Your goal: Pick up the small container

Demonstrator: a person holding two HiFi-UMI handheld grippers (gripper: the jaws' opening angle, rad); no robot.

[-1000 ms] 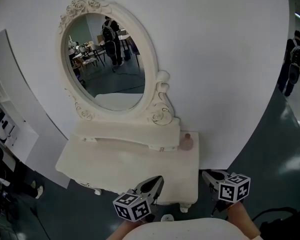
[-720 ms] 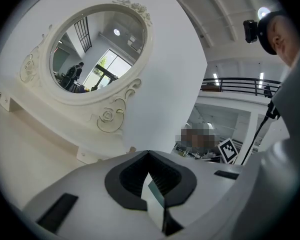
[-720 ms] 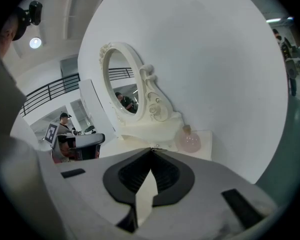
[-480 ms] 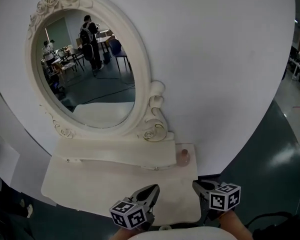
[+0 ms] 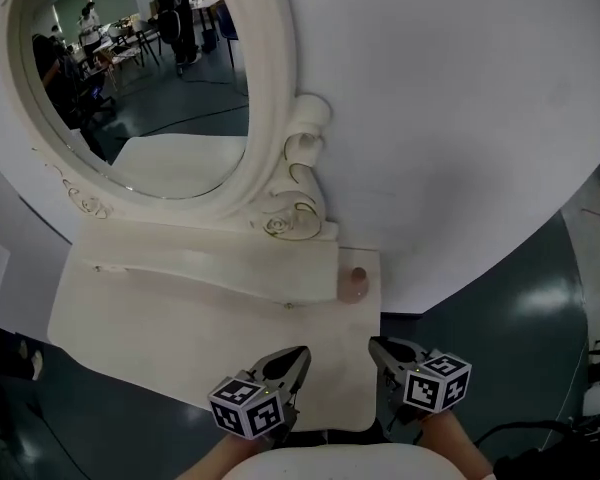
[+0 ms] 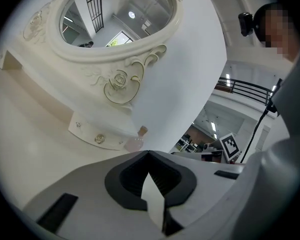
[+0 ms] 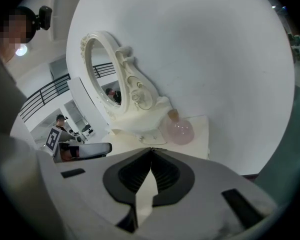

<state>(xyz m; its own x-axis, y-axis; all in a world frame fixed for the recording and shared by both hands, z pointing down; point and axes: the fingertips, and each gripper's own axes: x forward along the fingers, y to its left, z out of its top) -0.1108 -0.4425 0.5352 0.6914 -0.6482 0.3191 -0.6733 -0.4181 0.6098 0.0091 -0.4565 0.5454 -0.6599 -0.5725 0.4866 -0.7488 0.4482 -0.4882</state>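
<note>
The small container is a round pink bottle [image 5: 356,284] with a cork stopper. It stands at the back right corner of the cream dressing table [image 5: 180,348], beside the drawer ledge. It also shows in the right gripper view as the pink bottle [image 7: 178,129] and in the left gripper view as a small bottle [image 6: 136,141]. My left gripper [image 5: 296,354] hovers over the table's front edge, jaws shut and empty. My right gripper [image 5: 376,349] is just off the table's front right corner, shut and empty, well short of the bottle.
An oval mirror in an ornate cream frame [image 5: 280,118] rises behind the table against a white curved wall [image 5: 450,118]. A low drawer ledge [image 5: 210,268] runs under the mirror. Dark floor [image 5: 540,308] lies to the right.
The view has moved closer to the table and to the right. Both grippers have edged forward toward the table's front edge, still shut.
</note>
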